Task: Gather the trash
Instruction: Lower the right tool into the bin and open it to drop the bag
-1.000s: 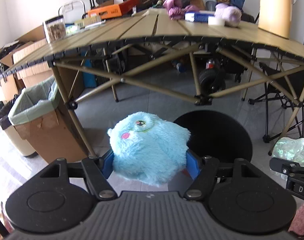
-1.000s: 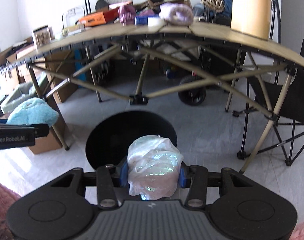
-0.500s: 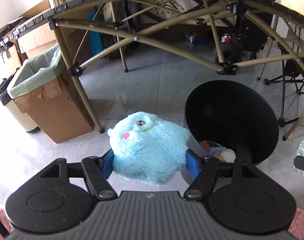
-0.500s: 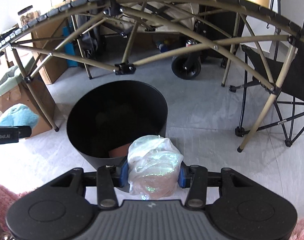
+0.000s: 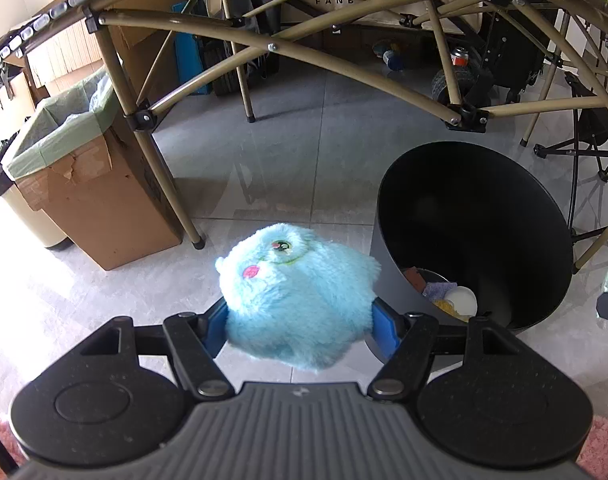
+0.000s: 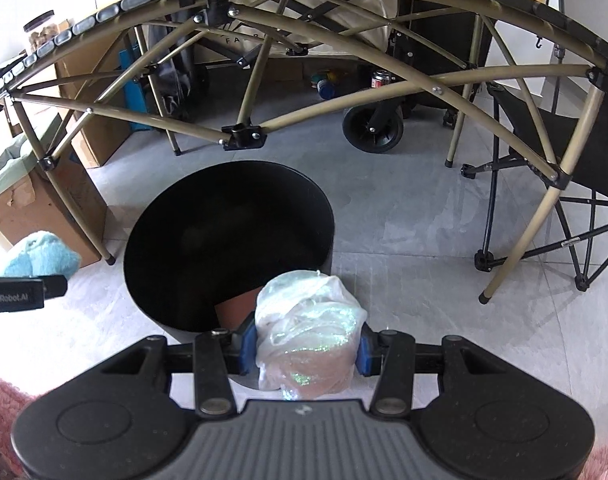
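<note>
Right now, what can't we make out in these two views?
- Black bin bottom: right wrist view, dark inside and blocked by the plastic bag.
- Bin's near contents: left wrist view, partly hidden behind the blue plush toy.
- Tabletop: both views, only the underside frame shows.

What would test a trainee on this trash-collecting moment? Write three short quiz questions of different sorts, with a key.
1. True or false: the left gripper holds a fluffy blue plush toy.
2. What does the right gripper clamp? A) crumpled iridescent plastic bag B) tin can C) glass jar
3. Fill in: the black bin stands on the ____ beside the folding table's frame.

Key: 1 true; 2 A; 3 floor. The bin already holds some trash.
</note>
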Demonstrator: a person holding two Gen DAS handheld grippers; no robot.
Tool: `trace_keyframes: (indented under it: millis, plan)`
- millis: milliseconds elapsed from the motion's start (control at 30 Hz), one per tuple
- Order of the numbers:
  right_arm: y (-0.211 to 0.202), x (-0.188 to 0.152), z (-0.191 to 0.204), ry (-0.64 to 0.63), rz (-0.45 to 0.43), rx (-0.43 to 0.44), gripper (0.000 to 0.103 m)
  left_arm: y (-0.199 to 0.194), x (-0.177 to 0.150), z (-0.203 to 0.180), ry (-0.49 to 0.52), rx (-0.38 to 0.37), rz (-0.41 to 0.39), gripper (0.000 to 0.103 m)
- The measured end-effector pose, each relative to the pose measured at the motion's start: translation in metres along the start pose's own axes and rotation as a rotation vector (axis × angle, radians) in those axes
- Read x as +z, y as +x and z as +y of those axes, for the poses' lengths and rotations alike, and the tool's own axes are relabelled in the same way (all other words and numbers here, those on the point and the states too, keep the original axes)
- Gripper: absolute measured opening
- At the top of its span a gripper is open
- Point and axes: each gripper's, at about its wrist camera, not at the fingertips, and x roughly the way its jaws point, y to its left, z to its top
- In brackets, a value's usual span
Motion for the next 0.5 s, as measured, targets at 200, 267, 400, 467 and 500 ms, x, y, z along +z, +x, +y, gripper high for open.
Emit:
trace_keyframes:
  millis: [200, 267, 400, 467, 500]
  plan:
    - [0.012, 0.012, 0.011, -0.034, 0.010, 0.019, 0.045, 0.009, 0.001, 0.006, -0.014, -0.005, 0.021, 0.071]
    - [0.016, 0.016, 0.016, -0.046, 0.014, 0.024, 0.045, 0.011, 0.002, 0.009, -0.023, -0.009, 0.031, 0.071]
    - [0.026, 0.026, 0.024, -0.053, 0.019, 0.036, 0.045, 0.013, 0.002, 0.014, -0.038, -0.012, 0.033, 0.071]
    - [0.031, 0.032, 0.029, -0.057, 0.020, 0.043, 0.045, 0.013, 0.002, 0.016, -0.044, -0.009, 0.035, 0.071]
    - [0.034, 0.035, 0.032, -0.059, 0.020, 0.046, 0.045, 0.014, 0.002, 0.017, -0.048, -0.011, 0.037, 0.071]
